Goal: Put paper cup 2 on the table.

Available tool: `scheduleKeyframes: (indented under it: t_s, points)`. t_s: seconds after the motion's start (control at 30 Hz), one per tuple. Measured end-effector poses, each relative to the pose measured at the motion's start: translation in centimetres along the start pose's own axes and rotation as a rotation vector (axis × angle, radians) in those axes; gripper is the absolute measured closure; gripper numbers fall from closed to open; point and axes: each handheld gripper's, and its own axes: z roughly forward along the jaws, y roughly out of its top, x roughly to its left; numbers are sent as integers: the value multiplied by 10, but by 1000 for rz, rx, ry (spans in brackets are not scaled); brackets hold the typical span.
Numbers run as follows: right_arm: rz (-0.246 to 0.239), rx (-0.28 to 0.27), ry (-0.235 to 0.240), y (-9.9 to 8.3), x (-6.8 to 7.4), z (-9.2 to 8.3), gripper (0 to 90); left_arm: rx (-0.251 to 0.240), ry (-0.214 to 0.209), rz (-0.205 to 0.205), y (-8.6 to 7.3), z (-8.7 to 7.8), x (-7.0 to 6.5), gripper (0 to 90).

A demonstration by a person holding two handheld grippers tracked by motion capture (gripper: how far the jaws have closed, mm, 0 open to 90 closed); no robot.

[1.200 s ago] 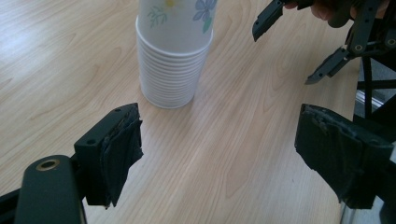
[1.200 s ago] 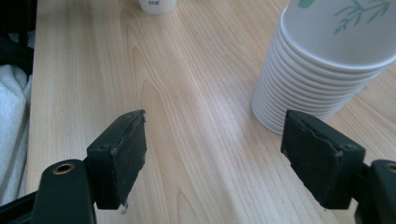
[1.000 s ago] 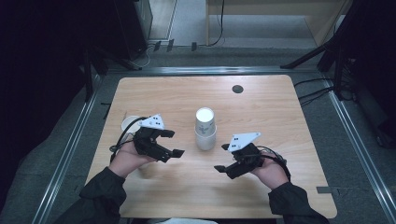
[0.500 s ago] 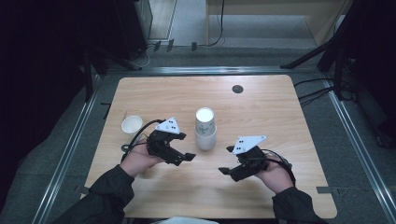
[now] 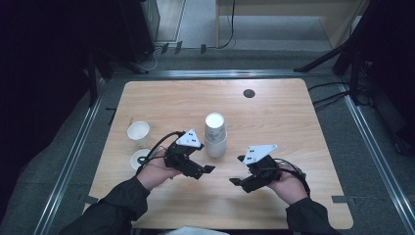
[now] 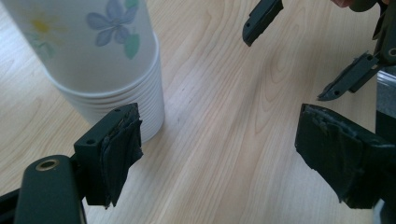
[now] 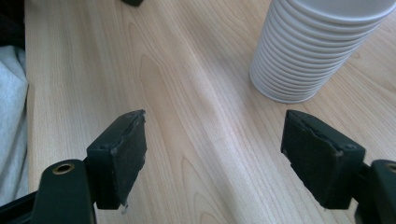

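Note:
A stack of white paper cups (image 5: 215, 134) stands upside down in the middle of the wooden table (image 5: 284, 122). The top cup carries a flower print (image 6: 107, 60). My left gripper (image 5: 204, 162) is just left of the stack's base, open and empty, with the stack beside its left jaw in the left gripper view (image 6: 219, 144). To the right of the stack my right gripper (image 5: 238, 170) is open too, with bare wood between its jaws (image 7: 212, 149). The ribbed stack (image 7: 313, 51) is ahead of it to the right. Both sets of jaws point at each other.
A single upright cup (image 5: 138, 133) stands at the left. Just in front of it, another cup (image 5: 137, 159) is partly covered by the left gripper's cable. A small black disc (image 5: 249, 93) lies at the far side. Pale cloth (image 7: 11, 116) lies at the table's near edge.
My left gripper has moved right, off the single cups and up to the stack's base. The right gripper has hardly moved.

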Motion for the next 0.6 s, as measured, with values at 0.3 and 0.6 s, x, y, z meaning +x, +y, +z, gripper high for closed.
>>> scheduleKeyframes:
  t_s: [0.3,0.6]
  points:
    - [-21,20,11,1,3,5,224,-8,12,53,-4,15,-12,146]
    - [-31,30,17,1,3,7,223,9,19,59,-10,23,-11,146]
